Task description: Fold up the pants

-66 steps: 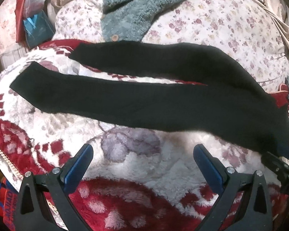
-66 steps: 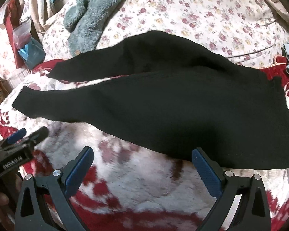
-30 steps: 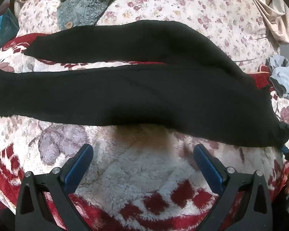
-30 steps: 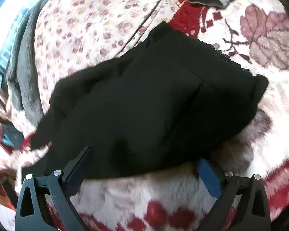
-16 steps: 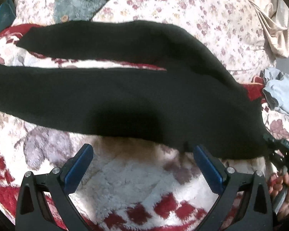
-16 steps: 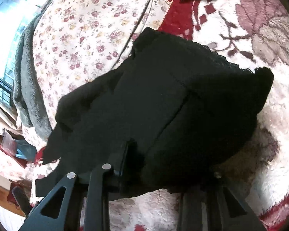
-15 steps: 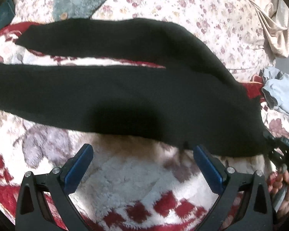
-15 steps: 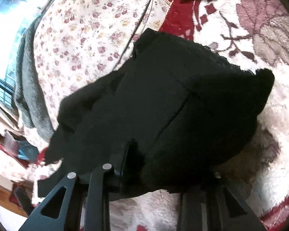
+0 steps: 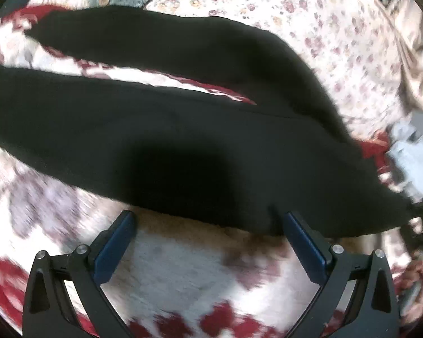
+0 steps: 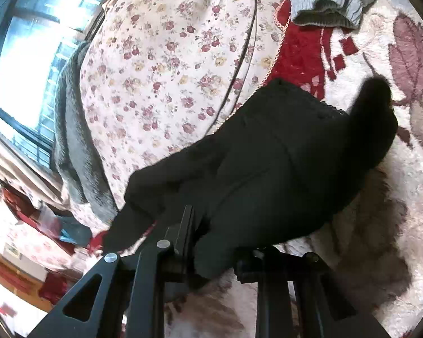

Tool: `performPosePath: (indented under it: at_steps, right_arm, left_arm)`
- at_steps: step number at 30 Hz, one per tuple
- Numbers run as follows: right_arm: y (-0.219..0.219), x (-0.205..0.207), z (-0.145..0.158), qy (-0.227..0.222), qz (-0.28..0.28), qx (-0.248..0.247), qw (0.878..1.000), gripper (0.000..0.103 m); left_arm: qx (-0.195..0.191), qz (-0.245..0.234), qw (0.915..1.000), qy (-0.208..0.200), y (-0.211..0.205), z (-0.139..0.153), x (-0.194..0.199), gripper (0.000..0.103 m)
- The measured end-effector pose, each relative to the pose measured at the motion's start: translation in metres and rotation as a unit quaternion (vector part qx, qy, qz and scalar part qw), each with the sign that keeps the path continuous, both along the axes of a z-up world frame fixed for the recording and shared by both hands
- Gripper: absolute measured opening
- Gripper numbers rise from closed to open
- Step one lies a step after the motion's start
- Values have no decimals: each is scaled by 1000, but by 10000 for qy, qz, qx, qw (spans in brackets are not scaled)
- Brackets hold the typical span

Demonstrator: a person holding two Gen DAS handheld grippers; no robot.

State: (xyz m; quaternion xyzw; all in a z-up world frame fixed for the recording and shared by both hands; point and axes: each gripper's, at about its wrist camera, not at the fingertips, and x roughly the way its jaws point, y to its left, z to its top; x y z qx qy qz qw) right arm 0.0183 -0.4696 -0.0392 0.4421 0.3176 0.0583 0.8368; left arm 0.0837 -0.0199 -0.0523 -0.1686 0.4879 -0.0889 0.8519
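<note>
Your black pants [image 9: 183,129] lie spread across the fuzzy red-and-white blanket [image 9: 183,276], the two legs running off toward the left of the left wrist view with a strip of blanket showing between them, and the far leg reaching up onto the floral quilt [image 9: 310,14]. The waist end sits on your right side, where the right wrist view shows a lace-trimmed waistband edge [image 10: 327,109] partly raised off the blanket. The fabric looks like a soft, matte knit: light, limp, with no stiffness, so expect it to sag and stretch from wherever you hold it and to cling a little to the plush pile. Your right gripper [image 10: 211,242] is closing on the near waist edge, with black cloth bunched between its jaws; that hemmed edge is a sound place to hold, thicker than the leg fabric. Your left gripper [image 9: 208,233] stands wide apart with nothing between the blue pads [image 9: 114,245], poised just short of the near leg's edge. Take that edge partway along the leg, pinching both layers, so the cloth lifts evenly between your two holds. A grey ribbed garment [image 10: 324,2] lies beyond the waist, well apart from the pants.
</note>
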Motion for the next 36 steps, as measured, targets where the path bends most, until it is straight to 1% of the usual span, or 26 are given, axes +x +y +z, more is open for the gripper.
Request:
performPosePath:
  at_steps: [1, 2, 3, 6, 10, 13, 14, 15, 16, 17, 18, 19, 20, 21, 22, 23, 24, 25, 26, 27, 28, 29, 30, 31, 33, 36]
  right_arm:
    - [-1, 2, 2, -21, 18, -3, 10000, 24]
    - [-1, 5, 3, -48, 36, 9, 10000, 24]
    - [-2, 7, 5, -82, 55, 35, 9999, 24]
    - [-6, 10, 9, -182, 109, 107, 9997, 24]
    - [-7, 9, 9, -215, 185, 128, 9995, 24]
    - [-8, 4, 2, -157, 216, 191, 9995, 24]
    - [-7, 2, -1, -104, 236, 136, 9996, 24]
    - [-5, -1, -5, 6, 266, 32, 9996, 24]
    - [-5, -1, -8, 86, 267, -11, 9996, 24]
    - [-4, -3, -14, 221, 267, -68, 9994, 26]
    - [-3, -3, -17, 346, 244, -134, 9990, 26]
    - [-3, -1, -24, 557, 214, -181, 9981, 28]
    - [-4, 0, -30, 723, 142, -189, 9971, 42]
    - [-6, 0, -34, 837, 31, -196, 9963, 64]
    - [-9, 0, -40, 931, -71, -148, 9955, 75]
    - [-11, 0, -44, 968, -139, -72, 9952, 79]
    - [-14, 1, -48, 951, -161, 54, 9953, 79]
    - [-15, 3, -48, 927, -131, 22, 9956, 77]
    - [-14, 5, -46, 854, -57, -113, 9963, 65]
    - [-14, 6, -46, 812, -13, -178, 9965, 34]
    - [-15, 7, -48, 767, 51, -110, 9970, 31]
    - [-16, 7, -50, 736, 67, -7, 9973, 27]
    - [-17, 6, -50, 673, 83, 42, 9977, 25]
    - [-18, 4, -49, 608, 85, 124, 9980, 24]
    - [-23, 0, -45, 421, 84, 319, 9986, 20]
    - [-23, 0, -33, 242, 126, 314, 9991, 18]
  left_arm:
    - [-159, 24, 9998, 68, -1, -2, -1, 103]
    - [-142, 58, 9998, 82, -4, -3, -2, 103]
    - [15, 102, 9999, 24, -9, -4, -2, 103]
    - [226, 247, 9994, -13, -18, -5, 1, 103]
    - [54, 365, 9993, -73, -24, -5, 15, 103]
    - [40, 386, 9992, -136, -26, -6, 26, 103]
    - [-54, 416, 9990, -179, -24, -5, 27, 102]
    - [-141, 439, 9987, -231, -22, -5, 27, 98]
    - [-98, 470, 9985, -255, -20, -4, 27, 85]
    - [7, 487, 9985, -251, -18, -4, 28, 69]
    - [126, 525, 9983, -231, -16, -4, 29, 61]
    - [161, 573, 9980, -206, -14, -5, 29, 48]
    - [147, 622, 9978, -171, -10, -6, 28, 44]
    - [115, 613, 9979, -149, -8, -7, 28, 44]
    - [131, 586, 9981, -140, -8, -7, 29, 44]
    - [168, 557, 9982, -130, -9, -6, 28, 44]
    - [198, 541, 9983, -121, -9, -6, 28, 44]
    - [241, 523, 9983, -121, -10, -6, 28, 44]
    - [284, 505, 9982, -128, -12, -6, 28, 44]
    - [295, 500, 9982, -136, -12, -6, 27, 44]
    - [258, 511, 9983, -144, -11, -6, 27, 38]
    - [162, 506, 9985, -133, -10, -7, 26, 23]
    - [-16, 423, 9991, -70, -8, -9, 27, 18]
    - [-65, 388, 9992, -34, -8, -9, 27, 14]
    - [-62, 327, 9994, -22, -9, -9, 25, 12]
    - [-88, 255, 9996, 1, -13, -4, 20, 9]
